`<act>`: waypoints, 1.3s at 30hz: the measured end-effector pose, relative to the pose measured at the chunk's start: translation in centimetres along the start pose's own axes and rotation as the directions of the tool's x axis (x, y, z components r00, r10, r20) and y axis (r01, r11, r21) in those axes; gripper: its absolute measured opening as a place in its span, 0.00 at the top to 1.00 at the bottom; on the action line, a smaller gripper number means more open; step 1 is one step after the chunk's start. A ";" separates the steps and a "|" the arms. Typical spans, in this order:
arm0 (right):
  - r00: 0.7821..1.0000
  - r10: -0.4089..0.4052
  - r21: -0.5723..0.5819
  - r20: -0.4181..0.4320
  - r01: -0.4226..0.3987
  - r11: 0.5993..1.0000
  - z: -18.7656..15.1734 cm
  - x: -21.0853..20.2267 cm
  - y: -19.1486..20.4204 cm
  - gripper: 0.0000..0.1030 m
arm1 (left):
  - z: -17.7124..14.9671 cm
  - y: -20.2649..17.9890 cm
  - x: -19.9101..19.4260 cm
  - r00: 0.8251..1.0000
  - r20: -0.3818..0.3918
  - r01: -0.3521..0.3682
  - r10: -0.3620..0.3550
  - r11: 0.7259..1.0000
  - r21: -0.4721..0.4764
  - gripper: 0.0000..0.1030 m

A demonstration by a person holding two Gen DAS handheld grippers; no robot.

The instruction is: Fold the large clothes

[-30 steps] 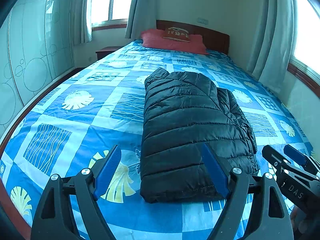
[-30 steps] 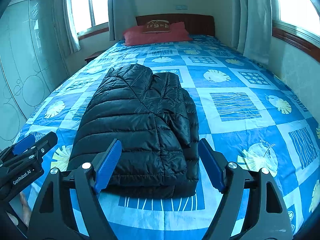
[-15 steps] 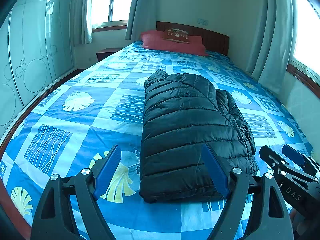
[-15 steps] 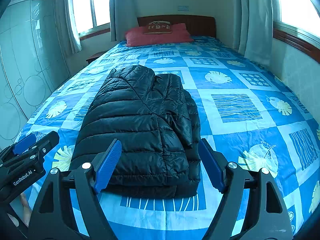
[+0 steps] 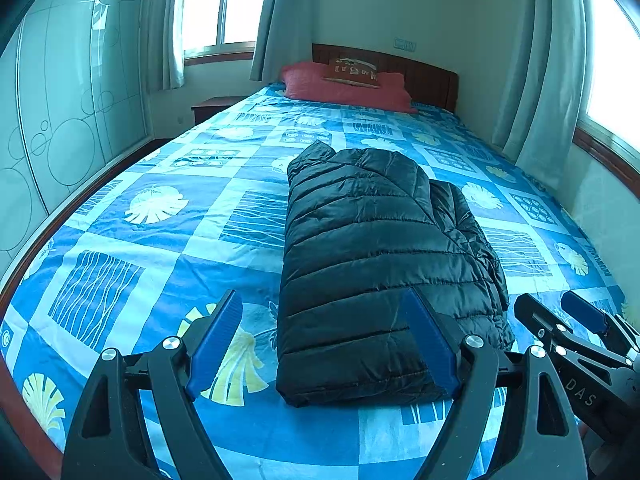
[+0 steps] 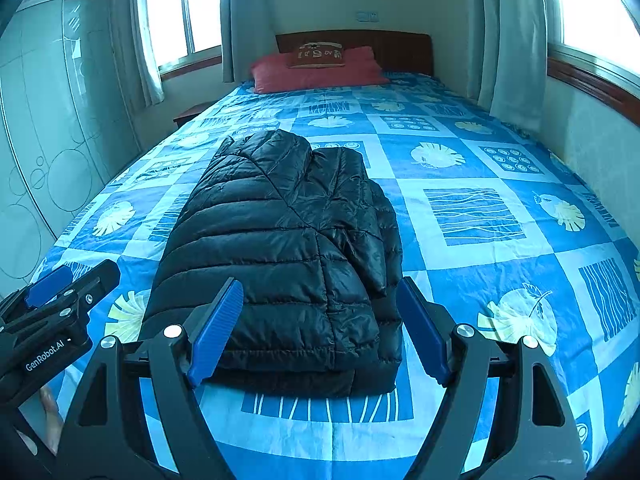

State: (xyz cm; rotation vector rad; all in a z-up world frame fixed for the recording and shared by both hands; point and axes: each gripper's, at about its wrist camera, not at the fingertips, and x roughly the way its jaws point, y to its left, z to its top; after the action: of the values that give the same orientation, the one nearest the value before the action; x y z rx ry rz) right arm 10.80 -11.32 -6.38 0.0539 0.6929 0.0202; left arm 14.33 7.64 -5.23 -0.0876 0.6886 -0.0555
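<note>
Nearest the cameras, the left gripper [image 5: 324,344] hangs above the foot of the bed with its blue pads spread wide and nothing between them; the right gripper [image 6: 320,328] is beside it, likewise spread wide and holding nothing. Each shows at the edge of the other's view, the two close together but not touching. Just past the fingertips lies the black puffer jacket [image 6: 288,248], folded lengthwise into a long thick bundle on the blue patterned bedspread [image 6: 480,216], its near hem close to the foot edge and its collar end pointing toward the headboard. Bare bedspread runs along both long sides of the jacket, with a broad strip on its right reaching the wall under a window. On the left the bed's wooden edge [image 5: 24,280] borders a narrow floor gap before the glass-fronted wardrobe [image 5: 60,120]. The jacket's quilted surface is glossy, with a sleeve tucked along its right side. Farther off, red pillows [image 6: 316,70] rest against the wooden headboard [image 6: 400,50].
</note>
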 end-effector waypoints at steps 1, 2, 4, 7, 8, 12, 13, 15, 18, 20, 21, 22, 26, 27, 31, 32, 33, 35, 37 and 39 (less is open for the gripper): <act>1.000 0.000 0.000 0.001 0.000 1.000 0.0 0.0 0.0 0.24 | 0.0 -0.1 -0.1 1.000 0.002 0.000 0.000 1.000 -0.002 0.21; 1.000 0.000 -0.001 0.002 0.000 1.000 0.0 0.0 0.0 0.24 | 0.1 -0.1 -0.2 1.000 0.004 0.001 -0.001 1.000 -0.002 0.21; 1.000 0.000 -0.002 0.004 0.000 1.000 0.1 -0.1 0.0 0.24 | 0.2 -0.3 -0.3 1.000 0.008 0.002 -0.002 1.000 -0.003 0.21; 1.000 -0.001 -0.002 0.004 0.001 1.000 0.1 -0.1 0.0 0.24 | 0.3 -0.4 -0.4 1.000 0.013 -0.003 0.003 1.000 -0.005 0.20; 1.000 0.000 -0.002 0.003 0.000 1.000 0.1 -0.1 0.0 0.23 | 0.3 -0.4 -0.5 1.000 0.016 -0.004 0.004 1.000 -0.006 0.20; 1.000 0.001 -0.002 0.006 -0.001 1.000 0.1 -0.2 0.0 0.20 | 0.3 -0.5 -0.6 1.000 0.027 -0.009 0.009 1.000 -0.004 0.17; 1.000 0.001 -0.001 0.006 -0.001 1.000 0.1 -0.2 0.0 0.20 | 0.3 -0.6 -0.7 1.000 0.028 -0.009 0.009 1.000 -0.002 0.17; 1.000 0.001 -0.001 0.006 -0.001 1.000 0.1 -0.2 0.0 0.20 | 0.4 -0.7 -0.7 1.000 0.030 -0.007 0.007 1.000 0.004 0.17; 1.000 0.000 0.000 0.008 0.000 1.000 0.1 -0.2 0.0 0.16 | 0.3 -0.8 -0.8 0.999 0.038 -0.009 0.009 1.000 0.009 0.17; 1.000 -0.002 0.002 0.009 0.002 1.000 0.1 -0.2 0.0 0.15 | 0.3 -0.8 -0.9 0.999 0.039 -0.017 0.017 1.000 0.008 0.17; 1.000 -0.002 0.004 0.008 0.002 1.000 0.1 -0.2 -0.1 0.15 | 0.3 -0.8 -0.9 0.999 0.039 -0.020 0.020 1.000 0.008 0.17; 1.000 -0.002 0.004 0.007 0.002 1.000 0.1 -0.2 -0.1 0.15 | 0.2 -0.9 -0.9 0.999 0.039 -0.024 0.024 1.000 0.008 0.17; 1.000 -0.001 0.003 0.005 0.001 1.000 -0.1 -0.2 -0.1 0.15 | 0.2 -1.1 -0.9 0.999 0.033 -0.035 0.035 0.999 0.013 0.17; 1.000 0.000 0.003 0.006 0.000 1.000 -0.1 -0.2 -0.2 0.15 | 0.2 -1.1 -0.9 0.999 0.030 -0.044 0.044 0.999 0.015 0.17; 1.000 -0.002 0.004 0.006 0.002 1.000 -0.1 -0.2 -0.2 0.15 | 0.2 -1.0 -1.0 0.999 0.028 -0.035 0.034 0.999 0.009 0.17; 1.000 -0.002 0.005 0.005 0.002 1.000 -0.2 -0.2 -0.2 0.15 | 0.2 -1.0 -1.1 0.999 0.036 -0.032 0.031 0.999 0.003 0.17; 1.000 -0.002 0.005 0.005 0.002 1.000 -0.2 -0.2 -0.2 0.15 | 0.3 -1.0 -1.3 0.998 0.045 -0.035 0.035 0.999 0.000 0.17; 1.000 -0.002 0.008 0.002 0.002 1.000 -0.2 -0.2 -0.2 0.15 | 0.4 -1.0 -1.4 0.997 0.059 -0.050 0.050 0.999 0.004 0.16; 1.000 -0.001 0.008 0.000 0.001 1.000 -0.3 -0.1 -0.2 0.15 | 0.5 -1.0 -1.5 0.996 0.065 -0.053 0.052 0.998 0.014 0.16; 1.000 0.000 0.007 -0.003 0.000 1.000 -0.4 0.0 -0.2 0.15 | 0.5 -1.1 -1.3 0.997 0.059 -0.053 0.052 0.998 0.027 0.16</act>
State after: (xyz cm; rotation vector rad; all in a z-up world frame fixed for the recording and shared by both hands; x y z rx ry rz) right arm 10.56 -11.49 -6.66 0.0609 0.6956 0.0172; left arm 13.62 6.70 -3.89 -0.0439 0.6312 -0.0123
